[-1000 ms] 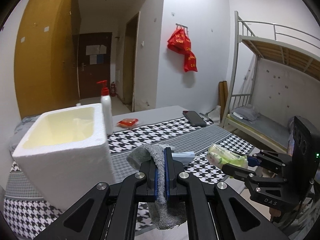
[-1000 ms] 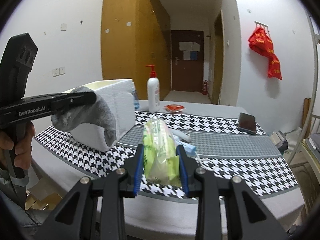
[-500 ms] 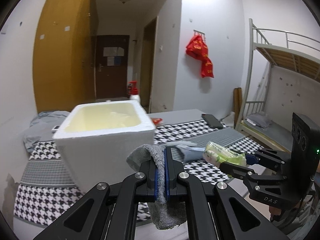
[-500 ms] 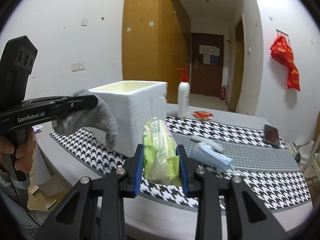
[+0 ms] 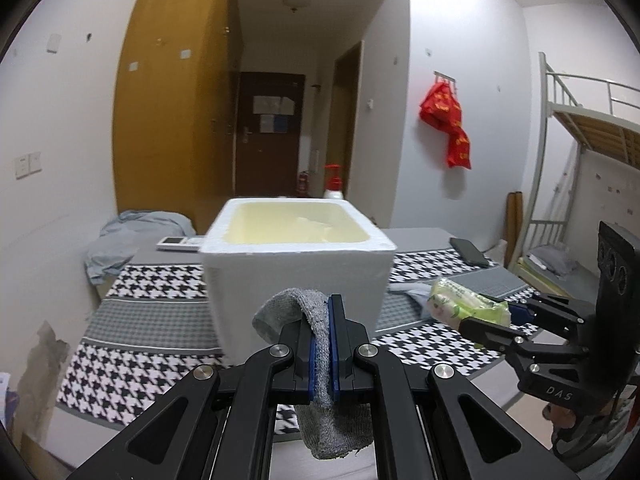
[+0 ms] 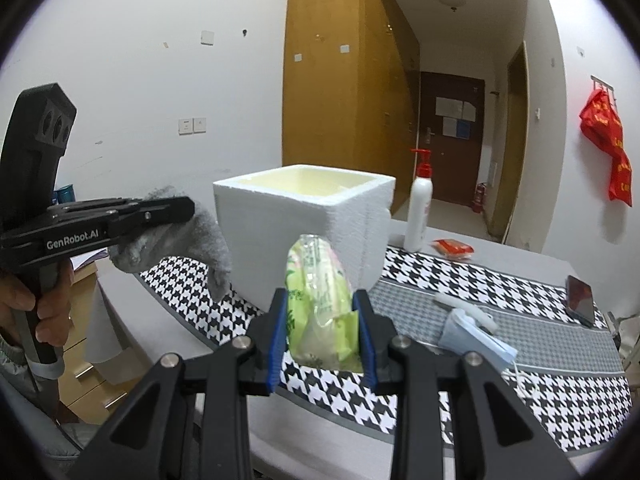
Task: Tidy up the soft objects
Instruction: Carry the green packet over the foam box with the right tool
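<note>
The grey sock is pinched tight in the left gripper, draped over its fingers in front of the white foam box, while the right gripper clamps a green tissue pack above the houndstooth table. Only the left wrist view looks into the box's pale hollow and shows a remote and crumpled cloth behind. The right wrist view shows a hand on the left gripper's handle, a pump bottle, red packet, blue mask and phone.
</note>
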Motion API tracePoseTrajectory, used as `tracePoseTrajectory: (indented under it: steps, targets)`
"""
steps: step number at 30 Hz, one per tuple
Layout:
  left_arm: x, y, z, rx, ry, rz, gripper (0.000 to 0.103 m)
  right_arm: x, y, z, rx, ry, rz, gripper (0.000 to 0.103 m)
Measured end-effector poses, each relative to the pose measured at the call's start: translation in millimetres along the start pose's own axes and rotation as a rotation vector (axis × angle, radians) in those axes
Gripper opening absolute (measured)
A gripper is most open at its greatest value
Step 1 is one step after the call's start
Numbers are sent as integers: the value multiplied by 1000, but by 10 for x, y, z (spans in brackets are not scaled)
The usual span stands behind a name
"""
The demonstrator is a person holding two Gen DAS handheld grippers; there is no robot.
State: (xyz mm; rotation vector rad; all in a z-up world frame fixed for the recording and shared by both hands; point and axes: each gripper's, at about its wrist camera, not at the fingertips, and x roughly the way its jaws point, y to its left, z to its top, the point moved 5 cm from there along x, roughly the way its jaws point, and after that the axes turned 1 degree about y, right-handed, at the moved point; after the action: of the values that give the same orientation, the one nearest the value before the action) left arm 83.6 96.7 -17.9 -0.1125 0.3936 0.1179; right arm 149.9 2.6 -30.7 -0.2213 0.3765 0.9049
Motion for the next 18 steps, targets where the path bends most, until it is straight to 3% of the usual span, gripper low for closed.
tracePoseTrajectory:
  steps: [12,18]
  targets:
    - [-151,250,-62,-26,0,72,5,166,246,92,-22,-7,67,36]
    - [-151,308,-27,-28,-6,81,5,184,262,129,-24,-5,59,36]
